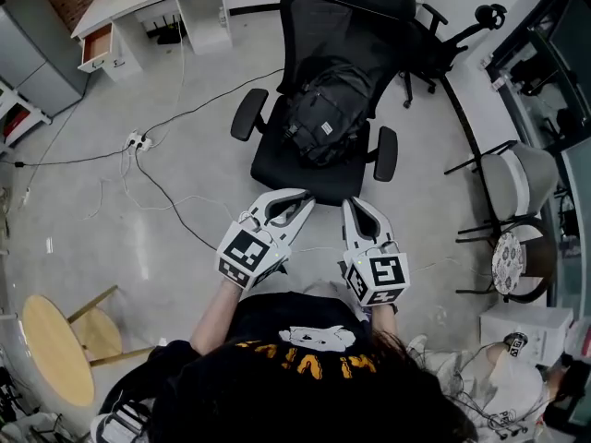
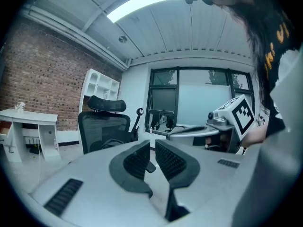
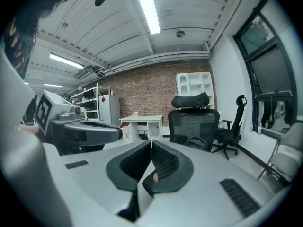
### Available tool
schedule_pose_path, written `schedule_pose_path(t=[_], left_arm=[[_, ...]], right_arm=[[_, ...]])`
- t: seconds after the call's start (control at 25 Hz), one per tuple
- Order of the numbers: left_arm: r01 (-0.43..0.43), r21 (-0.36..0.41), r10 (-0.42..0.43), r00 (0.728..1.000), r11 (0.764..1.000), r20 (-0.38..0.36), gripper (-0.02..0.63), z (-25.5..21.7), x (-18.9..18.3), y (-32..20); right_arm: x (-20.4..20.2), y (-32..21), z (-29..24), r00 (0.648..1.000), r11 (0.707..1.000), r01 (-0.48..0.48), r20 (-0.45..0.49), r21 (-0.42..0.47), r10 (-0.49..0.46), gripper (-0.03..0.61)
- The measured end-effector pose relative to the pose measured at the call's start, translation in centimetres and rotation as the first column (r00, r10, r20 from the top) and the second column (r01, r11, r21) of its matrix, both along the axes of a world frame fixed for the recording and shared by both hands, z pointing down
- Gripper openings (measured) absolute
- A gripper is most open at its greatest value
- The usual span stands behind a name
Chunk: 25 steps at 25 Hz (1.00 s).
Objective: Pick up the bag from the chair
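the black bag [image 1: 325,113] is seen resting on the seat of the office chair [image 1: 277,169], leaned against the backrest and set back from the seat's front edge. the left gripper [image 1: 306,202] is held near that front edge, jaws parted by a narrow slit with nothing between them (the right gripper [image 1: 355,205], beside it, is clenched empty).

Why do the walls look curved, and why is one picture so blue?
Left gripper view: the wide-angle lens bends the room, corners go black, everything is bluish, the long white ceiling light glares. Right gripper view: same bending, warmer colours. Head view: evenly lit; black fabric backpack on black mesh office chair shows little detail.
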<state>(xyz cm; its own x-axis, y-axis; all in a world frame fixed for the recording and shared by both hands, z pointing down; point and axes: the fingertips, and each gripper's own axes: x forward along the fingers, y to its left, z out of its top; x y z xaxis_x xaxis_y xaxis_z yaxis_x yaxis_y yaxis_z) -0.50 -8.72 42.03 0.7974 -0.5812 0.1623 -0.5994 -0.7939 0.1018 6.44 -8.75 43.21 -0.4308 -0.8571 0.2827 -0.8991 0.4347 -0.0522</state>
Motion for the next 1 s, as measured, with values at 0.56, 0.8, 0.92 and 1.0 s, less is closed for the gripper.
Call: schedule_pose_path(t=[0.56, 0.8, 0.92, 1.0], left_arm=[[0.098, -0.064, -0.099, 0.995, 0.993, -0.014, 0.038, 2.4, -0.7, -3.1], [0.154, -0.055, -0.154, 0.988, 0.987, 0.001, 0.038, 3.0, 0.6, -8.3], [0.167, -0.051, -0.166, 0.986, 0.985, 0.012, 0.038, 3.0, 1.7, -11.3], [0.18, -0.045, -0.179, 0.984, 0.983, 0.021, 0.038, 2.9, 2.6, -13.7]], right_arm=[[0.9, -5.4, 1.8, 0.999, 0.999, 0.045, -0.003, -0.031, -0.045, 0.005], [3.2, -11.5, 3.2, 0.996, 0.996, 0.09, 0.001, -0.025, -0.09, 0.006], [4.7, -15.1, 3.5, 0.995, 0.995, 0.099, -0.007, -0.027, -0.099, 0.006], [5.8, -17.6, 4.1, 0.994, 0.993, 0.111, -0.01, -0.035, -0.111, 0.006]])
